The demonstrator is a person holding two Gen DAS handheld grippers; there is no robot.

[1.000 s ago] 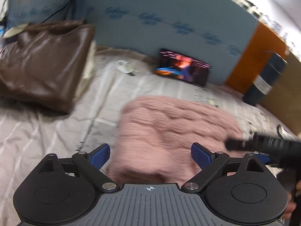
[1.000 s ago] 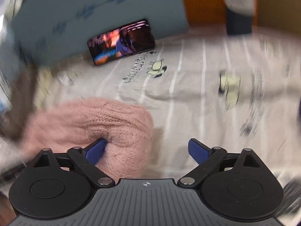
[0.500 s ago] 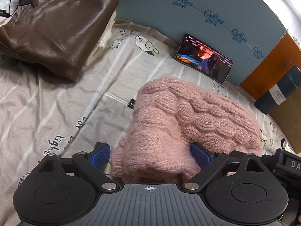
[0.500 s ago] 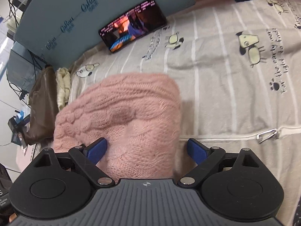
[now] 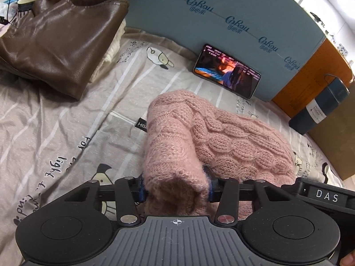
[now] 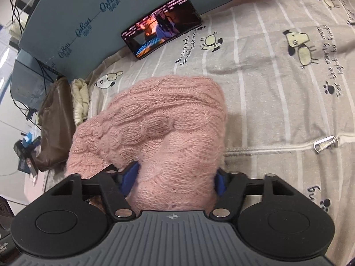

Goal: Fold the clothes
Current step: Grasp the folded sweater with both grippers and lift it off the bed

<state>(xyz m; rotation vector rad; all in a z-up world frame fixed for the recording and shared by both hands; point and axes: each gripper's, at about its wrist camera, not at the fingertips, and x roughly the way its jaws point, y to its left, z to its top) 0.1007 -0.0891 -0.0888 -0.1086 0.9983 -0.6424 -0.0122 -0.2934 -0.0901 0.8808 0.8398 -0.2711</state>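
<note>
A folded pink cable-knit sweater [image 5: 221, 137] lies on the printed grey bedsheet [image 5: 55, 133]. My left gripper [image 5: 175, 188] is shut on the sweater's near left end, its blue pads pressed into the knit. In the right wrist view the same sweater [image 6: 155, 122] fills the middle, and my right gripper [image 6: 175, 179] is shut on its near right end, a thick bunch of knit between the blue pads [image 6: 129, 175]. The other gripper's black body [image 5: 321, 197] shows at the lower right of the left wrist view.
A brown leather jacket [image 5: 57, 35] on a cream garment lies at the far left. A phone [image 5: 226, 72] playing video leans on the blue foam board [image 5: 221, 11]. A dark flask [image 5: 319, 108] stands at the right by an orange cabinet. A zipper pull [image 6: 325, 144] lies on the sheet.
Both grippers have closed from open onto the near ends of the pink sweater, bunching the knit between their pads. The views have settled after fast motion.
</note>
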